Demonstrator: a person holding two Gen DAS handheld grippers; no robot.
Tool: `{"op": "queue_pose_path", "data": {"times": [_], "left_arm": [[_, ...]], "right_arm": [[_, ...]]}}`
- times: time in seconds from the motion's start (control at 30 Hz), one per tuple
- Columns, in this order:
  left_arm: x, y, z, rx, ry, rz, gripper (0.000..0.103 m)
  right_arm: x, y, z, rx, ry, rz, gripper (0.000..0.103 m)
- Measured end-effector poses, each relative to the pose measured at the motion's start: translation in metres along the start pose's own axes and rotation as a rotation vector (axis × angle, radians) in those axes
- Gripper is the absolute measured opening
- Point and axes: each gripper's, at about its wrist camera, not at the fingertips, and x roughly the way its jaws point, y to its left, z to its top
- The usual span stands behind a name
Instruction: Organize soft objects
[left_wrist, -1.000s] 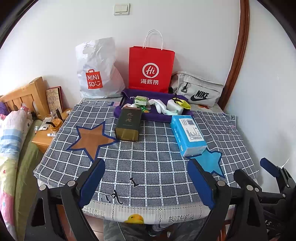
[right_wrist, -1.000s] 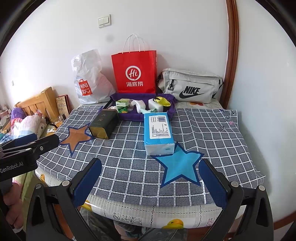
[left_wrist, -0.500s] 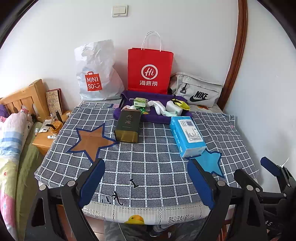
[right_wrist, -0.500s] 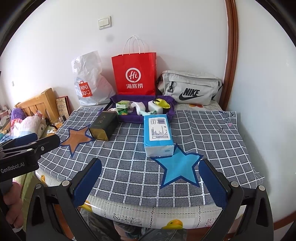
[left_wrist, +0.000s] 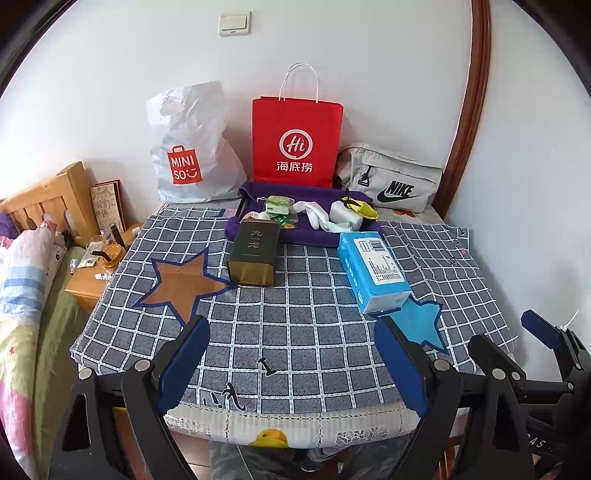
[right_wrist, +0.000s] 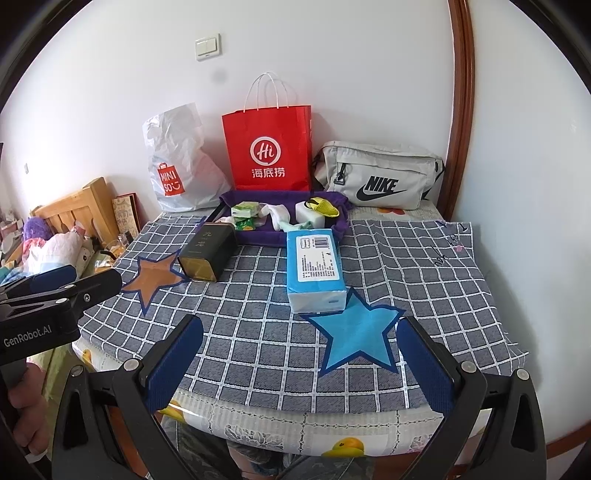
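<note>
Both tongs gape wide w/ nothing held: left gripper (left_wrist: 291, 360), right gripper (right_wrist: 299, 363). Blue plastic-wrapped tissue pack (right_wrist: 316, 267) lies on checked cloth, near purple fabric tray (right_wrist: 258, 236) w/ white socks (right_wrist: 279, 216). Stage unclear.
</note>
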Motion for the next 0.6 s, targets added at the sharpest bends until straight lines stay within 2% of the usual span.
{"op": "queue_pose_path", "data": {"times": [0.6], "left_arm": [[0.0003, -0.0002, 0.0022, 0.012, -0.003, 0.004, 0.090]], "right_arm": [[-0.0015, -0.0012, -0.0003, -0.001, -0.006, -0.003, 0.103]]}}
